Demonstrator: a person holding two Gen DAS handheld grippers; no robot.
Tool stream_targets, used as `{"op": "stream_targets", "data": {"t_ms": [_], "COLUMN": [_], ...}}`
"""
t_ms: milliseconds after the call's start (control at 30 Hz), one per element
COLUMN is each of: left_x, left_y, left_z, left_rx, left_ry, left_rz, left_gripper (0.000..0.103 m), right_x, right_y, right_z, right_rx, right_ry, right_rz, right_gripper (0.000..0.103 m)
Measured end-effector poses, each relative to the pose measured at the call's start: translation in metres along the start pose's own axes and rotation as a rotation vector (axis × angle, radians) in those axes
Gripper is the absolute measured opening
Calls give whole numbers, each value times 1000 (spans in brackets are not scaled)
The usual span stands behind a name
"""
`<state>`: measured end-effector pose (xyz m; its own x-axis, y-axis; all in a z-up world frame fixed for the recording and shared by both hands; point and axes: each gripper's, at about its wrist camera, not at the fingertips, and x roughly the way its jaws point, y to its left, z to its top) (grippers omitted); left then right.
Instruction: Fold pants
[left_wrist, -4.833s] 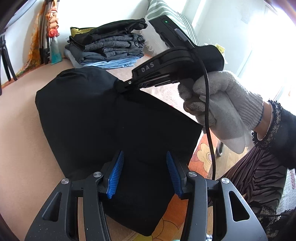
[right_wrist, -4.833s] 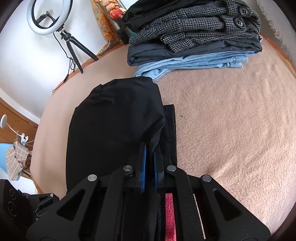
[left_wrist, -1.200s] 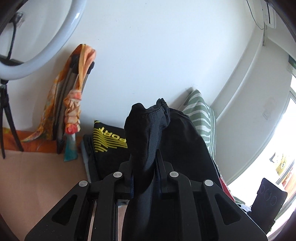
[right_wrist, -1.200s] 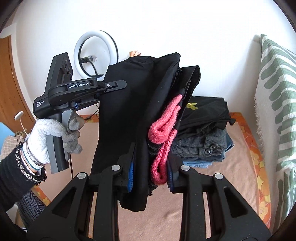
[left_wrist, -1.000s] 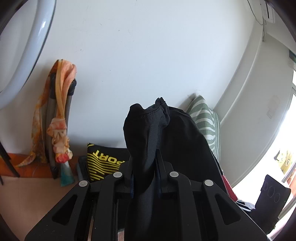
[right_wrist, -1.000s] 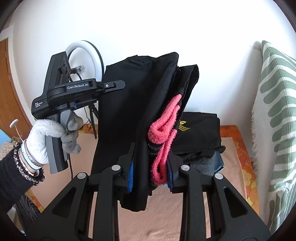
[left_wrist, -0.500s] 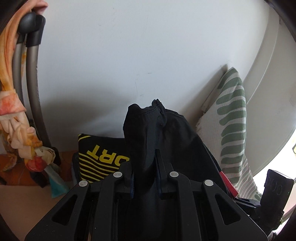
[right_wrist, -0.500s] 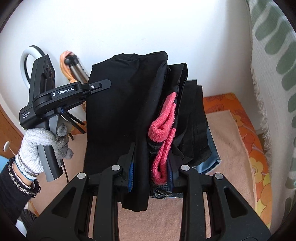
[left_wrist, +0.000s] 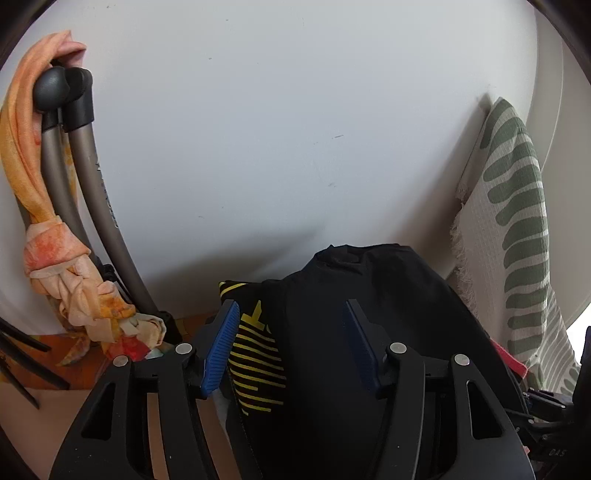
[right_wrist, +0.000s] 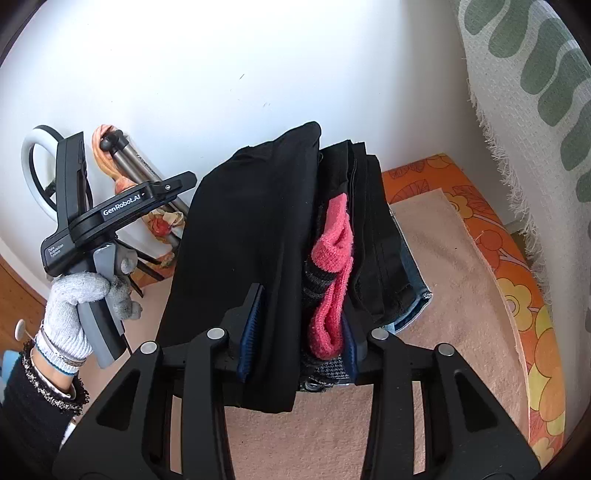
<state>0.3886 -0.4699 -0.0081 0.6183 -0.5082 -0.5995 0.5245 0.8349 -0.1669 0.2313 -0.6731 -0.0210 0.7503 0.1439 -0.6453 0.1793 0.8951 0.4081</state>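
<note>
The folded black pants (right_wrist: 258, 229), with a pink waistband lining (right_wrist: 332, 258), rest on top of a pile of folded clothes (right_wrist: 410, 295) by the wall. My right gripper (right_wrist: 301, 332) has the folded edge between its blue pads; its jaws are opening, and the cloth still touches both pads. In the left wrist view the pants (left_wrist: 369, 314) lie past my left gripper (left_wrist: 291, 325). Its jaws are opening too, with the pads standing wide apart and gripping nothing. A gloved hand (right_wrist: 77, 295) holds the left gripper (right_wrist: 186, 181) beside the pants' left edge.
A black garment with yellow stripes (left_wrist: 255, 369) lies under the pants. A green-patterned pillow (left_wrist: 517, 221) leans at the right against the white wall. At the left stand tripod legs (left_wrist: 74, 166) wrapped in an orange scarf (left_wrist: 55, 240). A beige blanket (right_wrist: 443, 277) covers the bed.
Both grippers came down and closer to the pile by the wall. The left jaws opened wide and let go of the pants. The right jaws widened a little.
</note>
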Motion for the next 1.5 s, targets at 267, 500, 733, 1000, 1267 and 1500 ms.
{"op": "stream_targets", "data": {"t_ms": [267,500,733,1000,1267,1500], "left_x": [-35,-75,-129,-187,-237,-266], "left_y": [3,-11,-7,0,4,5], "left_z": [-7,-21,-44,-81,-125,-167], "left_rx": [14,50,75,97,115,140], "left_ry": [-33,-70,-107,-111,-142,-170], "left_rz": [-23,-26,-39,-49,-59,-58], "left_gripper": [63,74,79,81,83,83], "right_x": [-20,-52,-86,-119,-141,-144], "right_y": [16,36,70,107,138,152], "right_z": [-10,-19,-41,-72,-106,-139], "right_rx": [-49,-100,-156,-179,-172,-172], "right_ry": [-70,-111,-180,-279,-369,-366], "right_rz": [-132,-203,-283,-391,-431,-407], "right_gripper": [55,67,85,99,103,103]}}
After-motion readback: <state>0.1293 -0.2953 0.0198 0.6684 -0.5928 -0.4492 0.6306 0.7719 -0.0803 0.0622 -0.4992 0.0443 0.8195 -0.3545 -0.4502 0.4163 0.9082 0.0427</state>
